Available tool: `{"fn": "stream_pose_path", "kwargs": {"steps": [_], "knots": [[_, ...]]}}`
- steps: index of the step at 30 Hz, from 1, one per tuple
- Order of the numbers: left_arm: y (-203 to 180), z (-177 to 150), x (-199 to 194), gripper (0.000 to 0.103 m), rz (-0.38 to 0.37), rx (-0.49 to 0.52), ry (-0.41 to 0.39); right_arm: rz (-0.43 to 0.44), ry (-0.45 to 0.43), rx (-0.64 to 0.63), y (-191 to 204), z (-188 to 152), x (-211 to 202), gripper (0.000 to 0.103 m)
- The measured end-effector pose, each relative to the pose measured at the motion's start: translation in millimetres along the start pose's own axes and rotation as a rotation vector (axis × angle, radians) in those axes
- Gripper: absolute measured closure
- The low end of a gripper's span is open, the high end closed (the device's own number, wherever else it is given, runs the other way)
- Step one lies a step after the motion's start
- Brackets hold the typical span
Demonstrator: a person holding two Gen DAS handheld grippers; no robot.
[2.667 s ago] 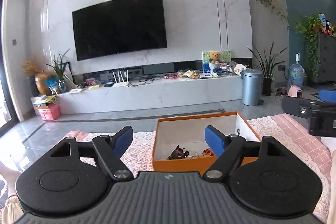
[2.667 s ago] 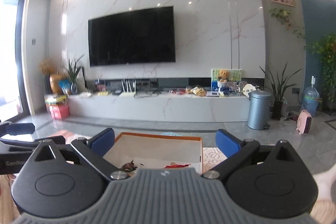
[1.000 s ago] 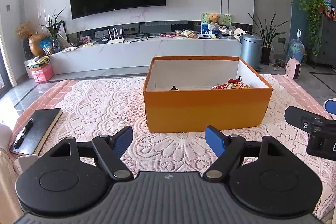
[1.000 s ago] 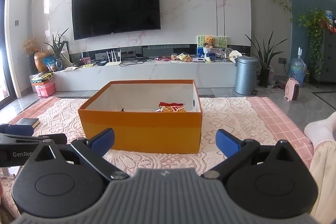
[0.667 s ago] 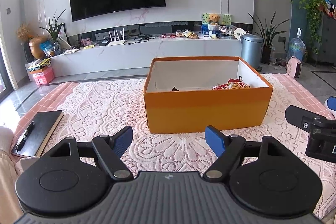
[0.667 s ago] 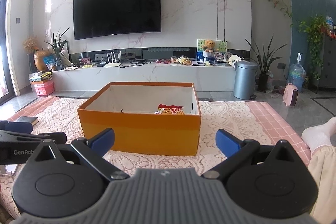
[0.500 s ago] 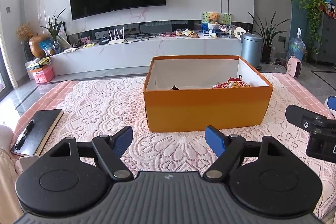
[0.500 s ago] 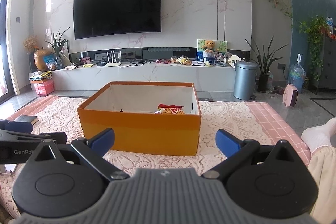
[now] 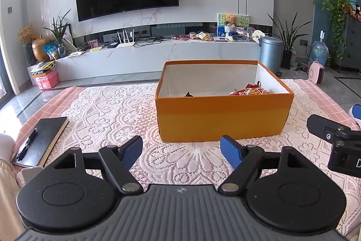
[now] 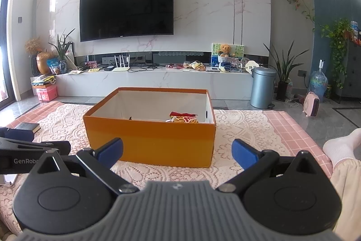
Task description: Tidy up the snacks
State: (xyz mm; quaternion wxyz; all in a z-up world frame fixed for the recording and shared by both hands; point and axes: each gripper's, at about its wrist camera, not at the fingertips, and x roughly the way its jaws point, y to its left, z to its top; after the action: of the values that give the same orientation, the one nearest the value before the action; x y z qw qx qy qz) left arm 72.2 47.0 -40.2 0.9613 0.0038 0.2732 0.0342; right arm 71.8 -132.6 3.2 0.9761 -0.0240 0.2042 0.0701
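Observation:
An orange cardboard box (image 9: 223, 119) (image 10: 151, 141) with white inner walls stands on a lace-covered table. Inside it lie a red and yellow snack packet (image 9: 252, 91) (image 10: 183, 118) at the right and a dark snack (image 9: 189, 95), mostly hidden by the front wall. My left gripper (image 9: 181, 151) hovers open in front of the box with nothing between its blue fingers. My right gripper (image 10: 178, 151) is likewise open and empty, a little back from the box's front wall. The right gripper's body (image 9: 336, 143) shows at the right edge of the left wrist view.
A black notebook with a pen (image 9: 39, 139) lies at the table's left edge. The lace cloth (image 9: 108, 114) covers the pink checked table. A person's white-socked foot (image 10: 338, 148) rests at the right. Beyond stand a TV unit (image 9: 158, 53), a grey bin (image 9: 269, 53) and plants.
Both grippers have drawn back and lifted away from the box since 2.7 s ago, so the whole box now shows. Over the last second they barely move and stay open.

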Motion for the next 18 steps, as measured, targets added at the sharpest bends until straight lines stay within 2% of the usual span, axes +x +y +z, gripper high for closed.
{"fn": "stream_pose_path", "kwargs": {"steps": [18], "knots": [[0.5, 0.7, -1.0, 0.011, 0.006, -0.003, -0.002, -0.004, -0.002, 0.002, -1.5, -0.2, -0.5, 0.004]]}}
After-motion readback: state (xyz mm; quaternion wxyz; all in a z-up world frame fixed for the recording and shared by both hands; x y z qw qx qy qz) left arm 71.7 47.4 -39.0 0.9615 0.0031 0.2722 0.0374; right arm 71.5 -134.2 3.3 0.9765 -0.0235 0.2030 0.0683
